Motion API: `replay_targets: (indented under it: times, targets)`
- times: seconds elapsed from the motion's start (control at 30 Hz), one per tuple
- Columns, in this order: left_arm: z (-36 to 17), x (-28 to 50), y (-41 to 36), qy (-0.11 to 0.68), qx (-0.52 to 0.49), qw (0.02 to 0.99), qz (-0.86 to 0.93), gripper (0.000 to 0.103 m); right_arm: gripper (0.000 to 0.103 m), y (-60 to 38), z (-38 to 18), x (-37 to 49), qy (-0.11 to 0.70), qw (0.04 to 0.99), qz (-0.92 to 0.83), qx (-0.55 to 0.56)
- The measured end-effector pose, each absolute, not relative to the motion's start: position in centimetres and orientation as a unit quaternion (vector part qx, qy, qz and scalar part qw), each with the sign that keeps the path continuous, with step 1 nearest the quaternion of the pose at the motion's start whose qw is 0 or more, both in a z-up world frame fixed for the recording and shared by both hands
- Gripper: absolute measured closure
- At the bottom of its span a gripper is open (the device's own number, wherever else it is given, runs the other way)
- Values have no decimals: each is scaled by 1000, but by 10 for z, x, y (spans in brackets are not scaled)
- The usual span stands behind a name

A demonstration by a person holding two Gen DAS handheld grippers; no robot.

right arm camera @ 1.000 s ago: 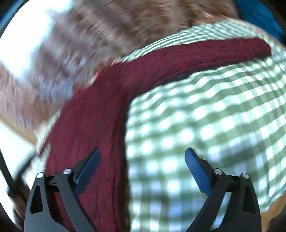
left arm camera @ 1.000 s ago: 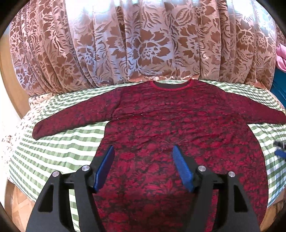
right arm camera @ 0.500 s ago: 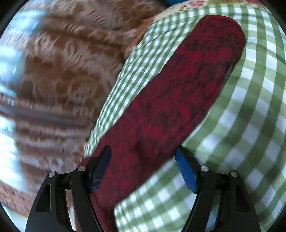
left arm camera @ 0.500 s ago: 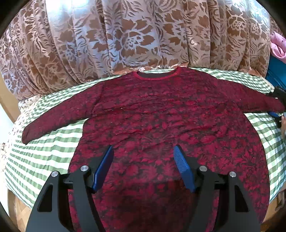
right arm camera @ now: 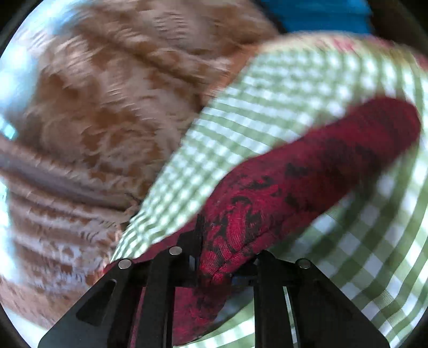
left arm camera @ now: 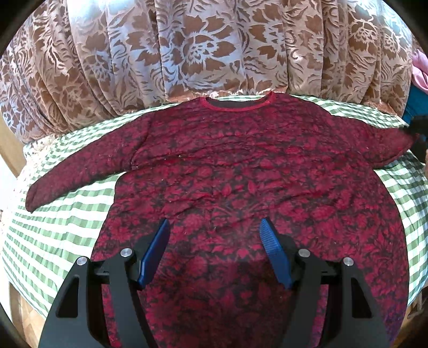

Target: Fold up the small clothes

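Note:
A dark red long-sleeved top (left arm camera: pixel 240 171) with a black leaf pattern lies flat, neck away from me, on a green-and-white checked cloth (left arm camera: pixel 61 230). My left gripper (left arm camera: pixel 215 230) is open and empty, hovering over the top's lower middle. Its left sleeve (left arm camera: pixel 80 171) lies spread out to the left. My right gripper (right arm camera: pixel 216 265) is shut on the right sleeve (right arm camera: pixel 307 182), which bunches between its jaws and lifts off the cloth. The right gripper shows as a dark shape at the sleeve end in the left wrist view (left arm camera: pixel 418 133).
A brown floral curtain (left arm camera: pixel 203 50) hangs right behind the table's far edge. Blue (right arm camera: pixel 315 16) and pink (left arm camera: pixel 420 72) items sit at the far right. The table edge and wooden floor (left arm camera: pixel 21 318) show at the lower left.
My right gripper closed on the right sleeve near its end and raised it. My left gripper stayed open over the top's lower middle, its view shifting slightly.

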State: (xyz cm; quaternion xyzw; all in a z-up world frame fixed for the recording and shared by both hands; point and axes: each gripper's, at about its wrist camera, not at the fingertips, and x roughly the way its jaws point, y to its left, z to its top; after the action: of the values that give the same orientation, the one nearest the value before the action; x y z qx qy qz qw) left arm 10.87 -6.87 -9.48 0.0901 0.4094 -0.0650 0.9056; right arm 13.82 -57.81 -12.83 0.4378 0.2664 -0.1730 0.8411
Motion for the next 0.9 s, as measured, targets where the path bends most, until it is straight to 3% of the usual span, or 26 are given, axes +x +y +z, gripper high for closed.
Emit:
replay_targets:
  times: [0.3,0.57,0.6,0.63,0.67,0.7,0.73,0.9]
  targets:
    - [-99,120,-31,434,24,900,-46,33,89,-429,-49,185,294,930,-51,217]
    - [-90,133,20,428,-36,903,-24,30,89,-258,-75,223,365,922,86,90]
    - [-90,134,23,427,-36,903,-23,28,86,-246,-79,225,373,919,97,85]
    - [-90,137,27,428,-38,903,-24,28,72,-230,-86,226,385,912,118,82]
    - [-90,139,29,430,-42,902,-26,28,56,-223,-89,225,388,909,129,83]
    - [-90,142,32,431,-48,900,-32,27,26,-215,-91,221,386,908,143,84]
    - [-90,144,34,432,-53,900,-36,27,21,-210,-90,216,377,910,148,84]
    - [-95,169,44,444,-103,888,-64,26,21,-219,-81,189,369,910,159,100]
